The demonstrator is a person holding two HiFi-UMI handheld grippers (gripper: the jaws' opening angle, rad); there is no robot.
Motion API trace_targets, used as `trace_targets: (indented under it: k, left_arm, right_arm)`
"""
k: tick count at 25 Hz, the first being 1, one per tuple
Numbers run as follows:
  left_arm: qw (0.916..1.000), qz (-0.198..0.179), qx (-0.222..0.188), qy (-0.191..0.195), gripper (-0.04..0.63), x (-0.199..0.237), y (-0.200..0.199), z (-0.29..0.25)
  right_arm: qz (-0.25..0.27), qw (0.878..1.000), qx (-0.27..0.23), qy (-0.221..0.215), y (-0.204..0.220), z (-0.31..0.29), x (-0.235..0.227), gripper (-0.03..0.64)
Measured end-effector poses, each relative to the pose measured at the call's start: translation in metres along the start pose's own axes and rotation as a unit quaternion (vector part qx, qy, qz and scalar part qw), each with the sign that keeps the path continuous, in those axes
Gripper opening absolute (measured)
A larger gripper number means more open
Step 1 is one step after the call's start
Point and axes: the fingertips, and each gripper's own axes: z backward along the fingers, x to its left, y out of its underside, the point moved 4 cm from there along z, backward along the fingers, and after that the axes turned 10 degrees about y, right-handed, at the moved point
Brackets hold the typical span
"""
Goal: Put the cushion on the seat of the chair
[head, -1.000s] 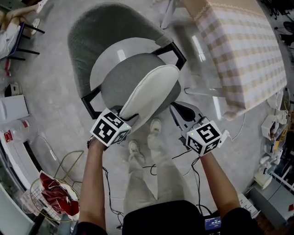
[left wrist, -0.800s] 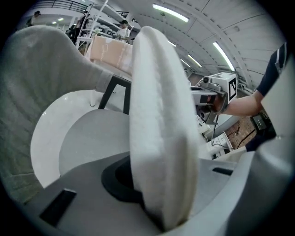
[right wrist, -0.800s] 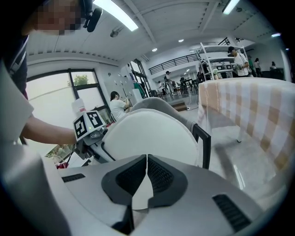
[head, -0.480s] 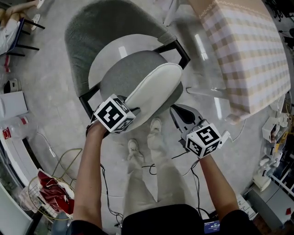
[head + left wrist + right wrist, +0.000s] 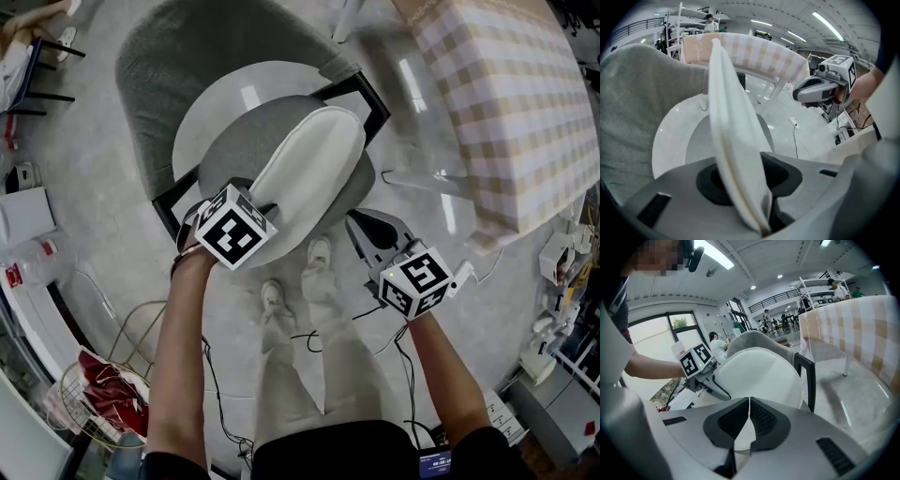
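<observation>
Wire basket (image 5: pixel 64 392) behind left claw (image 5: pixel 743 168) holds red cloth (image 5: pixel 111 398); that claw, jaws parting, pinches the white on-edge cushion (image 5: pixel 309 169); right claw (image 5: pixel 749 401) closed, empty.

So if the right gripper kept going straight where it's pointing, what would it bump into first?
Most likely the white cushion: its broad face sits straight ahead of the right gripper, standing on edge over the chair seat. Depth is hard to judge.

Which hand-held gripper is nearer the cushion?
Left. The left hand-held gripper holds the cushion by its edge, jaws opening; the right hand-held gripper hangs beside it, apart, jaws together.
</observation>
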Motion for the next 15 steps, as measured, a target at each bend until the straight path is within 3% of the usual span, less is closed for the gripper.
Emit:
trace_targets:
  k: [8,15]
  left_arm:
    - [0.9993,0.005,0.007,-0.035,0.221,0.022,-0.002,-0.003]
    - [0.9958,-0.007,0.019,-0.089,0.301,0.039,-0.005,-0.005]
  right_arm:
    - [-0.012,1.000,0.006,-0.007,0.015,-0.012,-0.005,0.020]
    - [-0.011,1.000,0.019,-0.011,0.028,-0.020,-0.010,0.020]
